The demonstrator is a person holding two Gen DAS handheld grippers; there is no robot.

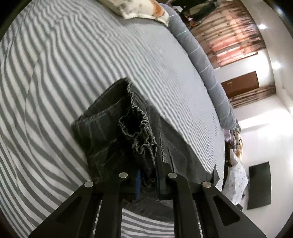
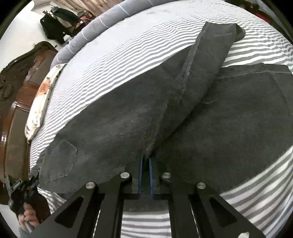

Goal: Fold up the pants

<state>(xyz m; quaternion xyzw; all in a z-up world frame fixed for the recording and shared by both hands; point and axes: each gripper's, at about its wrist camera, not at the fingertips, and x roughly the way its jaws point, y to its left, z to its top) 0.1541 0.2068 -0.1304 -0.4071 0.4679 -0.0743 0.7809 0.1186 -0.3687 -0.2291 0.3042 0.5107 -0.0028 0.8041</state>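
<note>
Dark grey denim pants [image 2: 183, 117] lie on a grey-and-white striped bed cover [image 2: 109, 58]. In the right wrist view one leg is folded over the other, and a back pocket [image 2: 62, 159] shows at lower left. My right gripper [image 2: 146, 161] is shut on the crotch seam of the pants. In the left wrist view my left gripper [image 1: 148, 180] is shut on the elastic waistband [image 1: 142, 135] of the pants [image 1: 109, 135], whose inside shows. The left gripper also shows at the lower left edge of the right wrist view [image 2: 23, 190], held by a hand.
A floral pillow [image 1: 142, 7] lies at the head of the bed, and a rolled grey blanket [image 1: 205, 60] runs along the far edge. A wooden headboard [image 2: 16, 102] stands on the left. White floor with a dark mat [image 1: 259, 184] lies beyond the bed.
</note>
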